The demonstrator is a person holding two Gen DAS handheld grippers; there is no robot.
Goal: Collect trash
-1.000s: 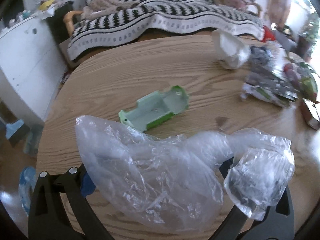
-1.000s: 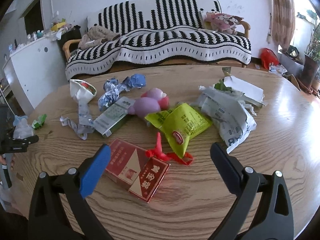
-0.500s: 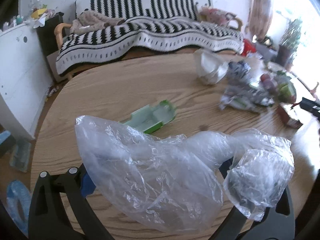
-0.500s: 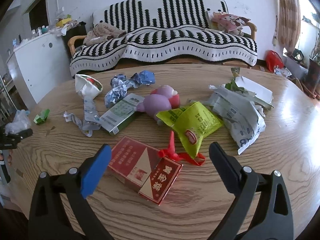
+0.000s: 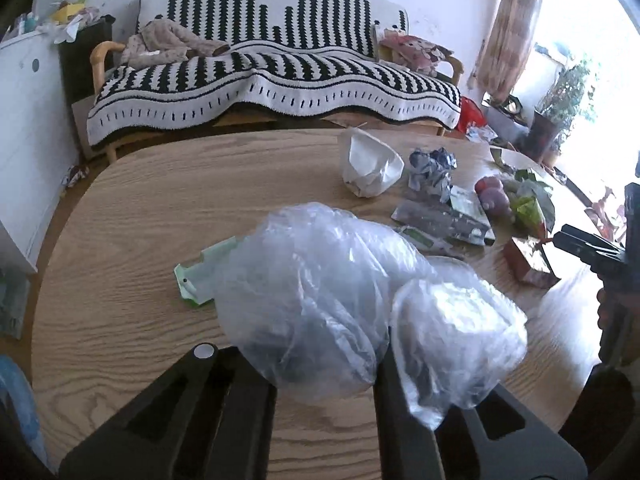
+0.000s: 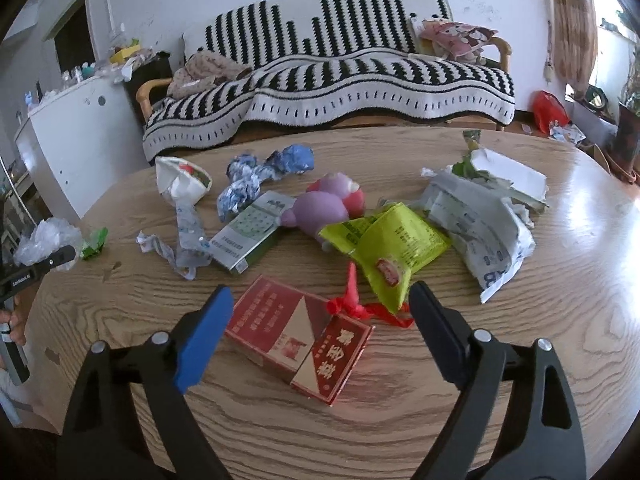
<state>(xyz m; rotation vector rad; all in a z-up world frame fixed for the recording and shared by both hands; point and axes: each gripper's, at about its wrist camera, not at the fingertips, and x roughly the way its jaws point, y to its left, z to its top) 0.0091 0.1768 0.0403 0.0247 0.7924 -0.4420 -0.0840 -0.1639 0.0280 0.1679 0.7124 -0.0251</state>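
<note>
My left gripper (image 5: 326, 364) is shut on a crumpled clear plastic bag (image 5: 320, 292) that bulges over its fingers and hides their tips. The bag hangs just above the wooden table (image 5: 132, 208). A pale green plastic tray (image 5: 200, 276) lies partly behind it. In the right wrist view my right gripper (image 6: 320, 294) is open and closing, its fingers on either side of a red cigarette box (image 6: 296, 332) lying flat. The pads do not press on the box. A red balloon scrap (image 6: 352, 300) rests on the box's far edge.
Behind the box lie a yellow-green packet (image 6: 396, 240), a purple and pink toy (image 6: 324, 208), a green-white carton (image 6: 248, 236), crumpled blue foil (image 6: 260, 176), a crushed paper cup (image 6: 180, 180) and wadded newspaper (image 6: 484, 216). A striped sofa (image 6: 340, 80) stands beyond the table.
The left jaws have shut on the plastic bag, bunching it up, and the left hand has risen and turned right. The right jaws have narrowed slightly around the red box.
</note>
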